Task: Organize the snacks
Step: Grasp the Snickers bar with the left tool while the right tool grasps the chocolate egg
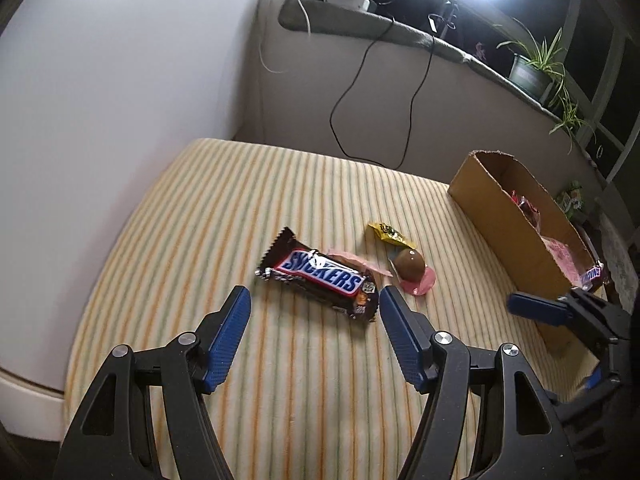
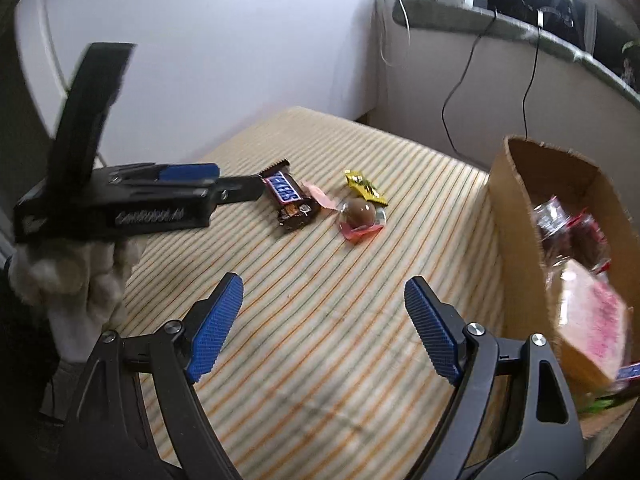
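The chocolate bar point(image 1: 318, 282) is seen lying on the striped bed point(image 1: 280, 380) just ahead of the left tool point(image 1: 314, 314), long axis slanted across its open, empty jaws. The right tool point(image 2: 324, 300), also spread empty, is kept farther back, beside the cardboard box point(image 2: 516, 216).

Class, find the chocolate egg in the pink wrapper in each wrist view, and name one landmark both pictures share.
Left wrist view: the chocolate egg lies right of centre on the striped cloth, just right of the Snickers bar.
Right wrist view: the chocolate egg lies just above centre, again right of the Snickers bar.
Shared landmark: the cardboard box at the right side of each picture.
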The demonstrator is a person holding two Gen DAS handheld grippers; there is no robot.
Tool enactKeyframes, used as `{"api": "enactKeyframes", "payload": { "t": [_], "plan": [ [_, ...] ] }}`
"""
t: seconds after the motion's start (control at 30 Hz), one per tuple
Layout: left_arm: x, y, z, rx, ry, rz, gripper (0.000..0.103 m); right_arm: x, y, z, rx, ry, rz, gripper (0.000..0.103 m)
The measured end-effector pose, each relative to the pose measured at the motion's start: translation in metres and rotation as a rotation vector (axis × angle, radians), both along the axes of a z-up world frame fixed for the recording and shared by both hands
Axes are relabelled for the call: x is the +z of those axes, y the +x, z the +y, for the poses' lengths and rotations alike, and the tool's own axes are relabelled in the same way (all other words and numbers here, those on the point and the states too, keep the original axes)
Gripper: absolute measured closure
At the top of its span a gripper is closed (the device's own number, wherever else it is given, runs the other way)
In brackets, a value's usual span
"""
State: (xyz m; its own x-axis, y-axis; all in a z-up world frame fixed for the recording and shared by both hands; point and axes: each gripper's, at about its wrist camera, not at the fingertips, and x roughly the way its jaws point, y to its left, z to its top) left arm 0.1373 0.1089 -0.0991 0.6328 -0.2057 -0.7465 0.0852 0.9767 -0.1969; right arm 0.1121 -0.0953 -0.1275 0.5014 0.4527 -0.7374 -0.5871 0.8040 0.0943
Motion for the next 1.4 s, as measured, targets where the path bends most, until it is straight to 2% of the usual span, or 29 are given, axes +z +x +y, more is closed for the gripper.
{"api": "enactKeyframes", "payload": {
  "t": [0.07,0.2,0.27,0.5,0.6,0.77,0.9,0.97,1.07,1.13,1.2,1.3,1.33,1.4],
  "plan": [
    [-0.002,0.005,-0.004,-0.007,-0.001,0.007,0.036,-0.006,0.008,0.004,-0.021,-0.012,0.012,0.024],
    [-0.009,0.015,-0.014,-0.024,0.009,0.018,0.037,-0.017,0.023,0.008,-0.060,-0.005,0.049,0.026],
    [-0.011,0.018,-0.019,-0.033,0.027,0.022,0.036,-0.021,0.029,0.011,-0.073,-0.018,0.051,0.035],
    [-0.016,0.030,-0.025,-0.026,0.124,0.032,0.037,-0.034,0.045,0.021,-0.098,-0.065,0.051,0.038],
    [-0.017,0.029,-0.018,-0.027,0.112,0.029,0.038,-0.034,0.049,0.023,-0.106,-0.073,0.046,0.038],
    [-0.018,0.028,-0.005,-0.017,0.104,0.033,0.048,-0.032,0.055,0.027,-0.110,-0.082,0.039,0.038],
    [-0.017,0.028,0.000,-0.023,0.115,0.033,0.052,-0.031,0.061,0.033,-0.109,-0.086,0.032,0.039],
    [-0.017,0.028,0.003,-0.018,0.115,0.034,0.052,-0.032,0.066,0.037,-0.104,-0.094,0.030,0.046],
    [-0.017,0.031,0.005,-0.017,0.109,0.037,0.052,-0.035,0.073,0.041,-0.105,-0.112,0.029,0.047],
    [-0.018,0.034,0.004,-0.011,0.114,0.045,0.046,-0.036,0.077,0.046,-0.103,-0.125,0.026,0.047],
    [-0.020,0.038,0.005,-0.010,0.104,0.049,0.046,-0.036,0.078,0.047,-0.101,-0.130,0.022,0.047],
    [-0.022,0.041,0.008,-0.006,0.086,0.052,0.052,-0.035,0.078,0.046,-0.097,-0.118,0.023,0.057],
    [-0.022,0.040,0.009,-0.009,0.083,0.050,0.061,-0.034,0.078,0.045,-0.097,-0.114,0.023,0.061],
    [-0.021,0.038,0.010,-0.013,0.083,0.044,0.067,-0.034,0.079,0.044,-0.096,-0.106,0.025,0.061]
  ]
}}
